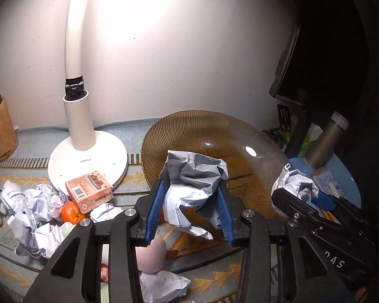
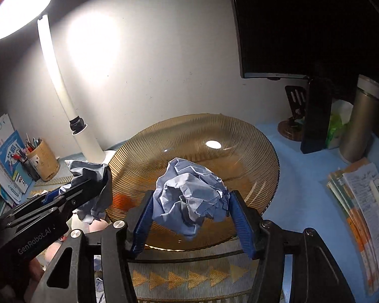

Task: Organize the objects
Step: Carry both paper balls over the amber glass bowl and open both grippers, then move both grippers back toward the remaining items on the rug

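My left gripper (image 1: 192, 197) is shut on a crumpled paper ball (image 1: 192, 179) and holds it over the near rim of the amber glass plate (image 1: 214, 136). My right gripper (image 2: 192, 202) is shut on a second crumpled paper ball (image 2: 189, 192) above the same plate (image 2: 202, 136). Each gripper shows in the other's view: the right one (image 1: 303, 194) at the plate's right edge, the left one (image 2: 88, 189) at its left edge. Several more paper balls (image 1: 35, 209) lie on the mat at the left.
A white desk lamp (image 1: 88, 161) stands left of the plate, with a pink box (image 1: 88, 192) and an orange (image 1: 72, 212) by its base. A pen holder (image 1: 1, 131) is far left. A metal flask (image 2: 358, 126), monitor (image 2: 290, 25) and stacked papers (image 2: 361, 202) are at the right.
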`<state>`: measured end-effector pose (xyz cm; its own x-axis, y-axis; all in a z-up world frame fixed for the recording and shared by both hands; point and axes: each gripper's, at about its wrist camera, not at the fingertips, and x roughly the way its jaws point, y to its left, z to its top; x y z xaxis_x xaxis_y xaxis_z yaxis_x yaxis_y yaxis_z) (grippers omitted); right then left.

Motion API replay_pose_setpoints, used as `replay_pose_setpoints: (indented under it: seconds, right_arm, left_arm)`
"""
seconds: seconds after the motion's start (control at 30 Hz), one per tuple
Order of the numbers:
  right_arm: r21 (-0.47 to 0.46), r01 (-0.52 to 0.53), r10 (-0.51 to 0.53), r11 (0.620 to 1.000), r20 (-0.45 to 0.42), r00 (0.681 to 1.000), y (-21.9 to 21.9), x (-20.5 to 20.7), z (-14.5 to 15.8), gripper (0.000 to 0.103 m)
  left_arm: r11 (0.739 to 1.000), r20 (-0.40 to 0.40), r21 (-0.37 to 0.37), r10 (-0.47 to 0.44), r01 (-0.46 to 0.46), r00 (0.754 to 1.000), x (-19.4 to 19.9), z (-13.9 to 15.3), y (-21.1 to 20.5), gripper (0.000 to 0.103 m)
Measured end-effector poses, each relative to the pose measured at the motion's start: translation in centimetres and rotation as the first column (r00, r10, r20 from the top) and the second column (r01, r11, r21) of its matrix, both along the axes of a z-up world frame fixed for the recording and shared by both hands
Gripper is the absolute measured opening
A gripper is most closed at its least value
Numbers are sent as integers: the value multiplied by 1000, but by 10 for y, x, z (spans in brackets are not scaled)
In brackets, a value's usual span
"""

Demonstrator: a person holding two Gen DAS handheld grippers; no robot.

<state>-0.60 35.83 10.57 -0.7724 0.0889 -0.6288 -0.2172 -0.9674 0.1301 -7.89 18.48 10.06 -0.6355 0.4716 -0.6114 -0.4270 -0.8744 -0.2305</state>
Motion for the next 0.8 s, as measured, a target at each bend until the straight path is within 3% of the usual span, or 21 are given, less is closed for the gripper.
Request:
replay_pose_setpoints:
  seconds: [0.03, 0.17, 0.33, 0.57, 0.7, 0.8]
  right_arm:
    - [9, 5, -5, 1000, 3, 1000, 3, -2, -1, 70]
    - [23, 15, -15, 1000, -1, 1000, 7, 0, -2, 70]
    - [3, -10, 10, 1000, 3, 1000, 4, 17, 0, 70]
    - [-23, -120, 120, 992, -1, 993, -46, 56, -5, 70]
    - [-40, -166, 166, 985, 8, 986, -71, 70, -22, 70]
    - [-90, -196, 197, 977, 8, 980, -82, 72, -35, 70]
  left_arm:
    - [1000, 7, 8, -7, 7, 1000, -3, -2, 1, 45]
    - [999, 39, 37, -5, 3, 999, -8, -5, 0, 57]
    - [999, 5, 38, 21, -21, 1000, 16, 5, -23, 57]
    - [981, -80, 32, 193, -191, 978, 97, 21, -103, 57]
    - [945, -102, -20, 323, -326, 941, 134, 7, -149, 57]
    - [932, -81, -52, 354, -358, 932, 144, -16, -172, 57]
